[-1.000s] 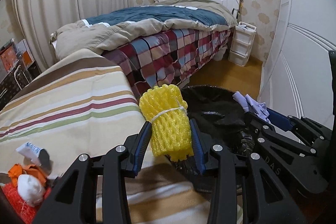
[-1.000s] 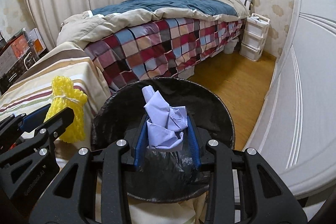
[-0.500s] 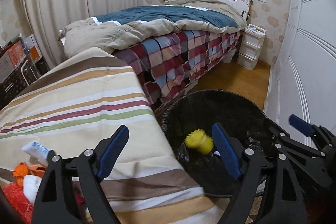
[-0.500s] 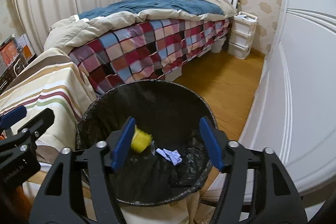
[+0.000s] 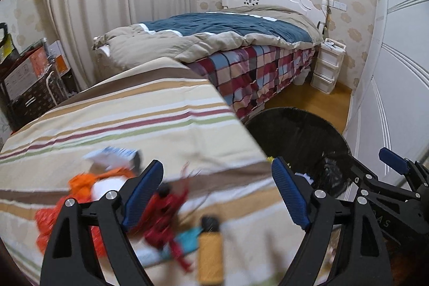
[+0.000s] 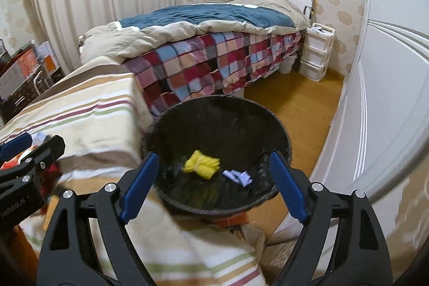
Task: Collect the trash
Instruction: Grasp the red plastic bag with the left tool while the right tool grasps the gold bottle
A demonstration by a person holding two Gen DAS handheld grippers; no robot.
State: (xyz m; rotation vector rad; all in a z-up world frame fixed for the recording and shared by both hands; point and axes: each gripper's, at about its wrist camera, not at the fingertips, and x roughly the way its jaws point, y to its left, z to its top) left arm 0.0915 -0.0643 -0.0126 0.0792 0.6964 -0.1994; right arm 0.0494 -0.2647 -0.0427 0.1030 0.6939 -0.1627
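Observation:
The black-lined bin stands by the striped table and holds a yellow foam net and a crumpled lilac paper. My right gripper is open and empty above the bin's near rim. My left gripper is open and empty over the striped tablecloth. Near it lie a dark red scrap, an orange net, a white wad, a blue-white packet and an amber bottle. The bin also shows in the left wrist view.
A bed with a plaid cover stands behind the bin. A white drawer unit sits by the headboard. A white wardrobe runs along the right. Shelves with boxes stand at the far left.
Both grippers let go a second ago; the foam net and the paper now lie in the bin. My left gripper has swung left, back over the table's trash. My right gripper pulled back slightly.

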